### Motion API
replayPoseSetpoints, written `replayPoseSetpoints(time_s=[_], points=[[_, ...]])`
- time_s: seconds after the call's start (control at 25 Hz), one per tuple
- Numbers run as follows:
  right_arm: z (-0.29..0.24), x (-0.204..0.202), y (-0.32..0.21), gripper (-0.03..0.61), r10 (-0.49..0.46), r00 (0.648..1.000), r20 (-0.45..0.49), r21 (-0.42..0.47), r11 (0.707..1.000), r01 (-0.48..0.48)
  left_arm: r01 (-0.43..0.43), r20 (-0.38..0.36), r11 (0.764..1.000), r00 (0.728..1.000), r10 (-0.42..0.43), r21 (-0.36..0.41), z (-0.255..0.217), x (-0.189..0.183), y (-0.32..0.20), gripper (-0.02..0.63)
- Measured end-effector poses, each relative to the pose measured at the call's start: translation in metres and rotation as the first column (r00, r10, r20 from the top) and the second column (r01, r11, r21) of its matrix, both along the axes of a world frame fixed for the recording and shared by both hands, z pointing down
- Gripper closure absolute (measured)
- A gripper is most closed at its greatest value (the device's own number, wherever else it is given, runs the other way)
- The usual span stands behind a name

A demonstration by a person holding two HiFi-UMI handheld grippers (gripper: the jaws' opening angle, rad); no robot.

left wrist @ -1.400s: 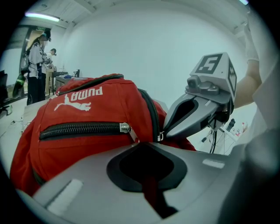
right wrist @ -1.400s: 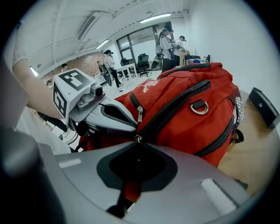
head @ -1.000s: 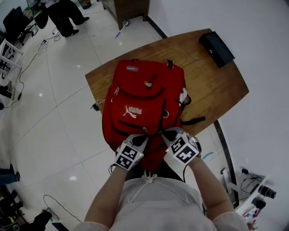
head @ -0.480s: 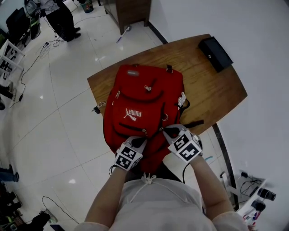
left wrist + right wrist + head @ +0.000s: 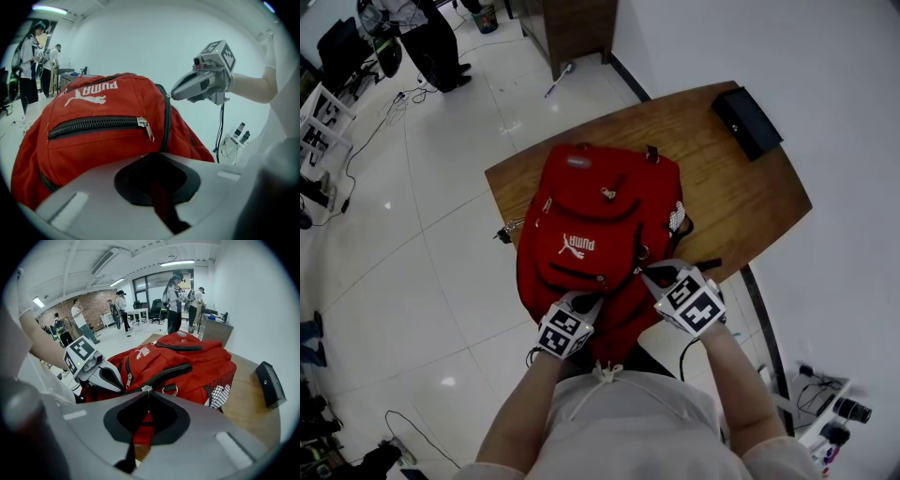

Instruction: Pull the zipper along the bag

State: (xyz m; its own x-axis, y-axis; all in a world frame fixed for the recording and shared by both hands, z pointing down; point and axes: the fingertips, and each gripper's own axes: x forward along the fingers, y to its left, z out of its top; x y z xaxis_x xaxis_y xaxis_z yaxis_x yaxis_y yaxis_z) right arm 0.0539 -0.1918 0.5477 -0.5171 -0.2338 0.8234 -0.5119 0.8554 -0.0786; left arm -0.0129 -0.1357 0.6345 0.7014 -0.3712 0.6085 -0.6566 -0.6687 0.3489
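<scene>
At the near edge of the table (image 5: 741,202), the red bag (image 5: 600,225) lies on its back. Left gripper (image 5: 587,300) is clamped on bag fabric, probably as an anchor. Right gripper (image 5: 652,276) is pinched on the zipper pull (image 5: 147,389), set to drag it along the track.

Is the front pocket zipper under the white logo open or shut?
Shut: the red backpack's black zipper teeth mesh up to its silver slider.

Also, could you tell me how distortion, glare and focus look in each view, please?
Head view: fisheye curves the table edges; lamp glare spots the floor. Left gripper view: dark round border, backpack sharp, near foreground soft. Right gripper view: same border, ceiling lamp blown out, zipper pull crisp.
</scene>
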Motion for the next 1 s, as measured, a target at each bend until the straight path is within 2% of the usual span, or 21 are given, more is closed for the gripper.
replayPoseSetpoints(time_s=[0.16,0.32,0.48,0.72,1.0], points=[[0.000,0.000,0.001,0.568,-0.049,0.998,-0.035,-0.008,0.999,0.049,-0.008,-0.002,0.999,1.000,0.008,-0.045,0.004,-0.001,0.001,0.606],[0.014,0.006,-0.018,0.568,-0.100,0.990,-0.103,0.066,0.992,0.107,-0.033,0.035,0.993,0.999,0.037,-0.116,0.013,-0.002,0.001,0.607],[0.012,0.012,-0.041,0.568,-0.050,0.996,-0.074,0.084,0.995,0.056,-0.047,0.012,0.984,0.999,0.049,-0.174,0.014,-0.002,0.002,0.607],[0.004,0.016,-0.063,0.567,0.021,0.999,-0.042,0.085,0.996,-0.017,-0.039,0.042,0.988,0.998,0.045,-0.150,0.015,-0.002,0.001,0.606],[0.002,0.022,-0.095,0.566,0.097,0.994,-0.048,0.098,0.991,-0.091,-0.026,0.050,0.984,0.998,0.035,-0.178,0.018,-0.002,0.001,0.606]])
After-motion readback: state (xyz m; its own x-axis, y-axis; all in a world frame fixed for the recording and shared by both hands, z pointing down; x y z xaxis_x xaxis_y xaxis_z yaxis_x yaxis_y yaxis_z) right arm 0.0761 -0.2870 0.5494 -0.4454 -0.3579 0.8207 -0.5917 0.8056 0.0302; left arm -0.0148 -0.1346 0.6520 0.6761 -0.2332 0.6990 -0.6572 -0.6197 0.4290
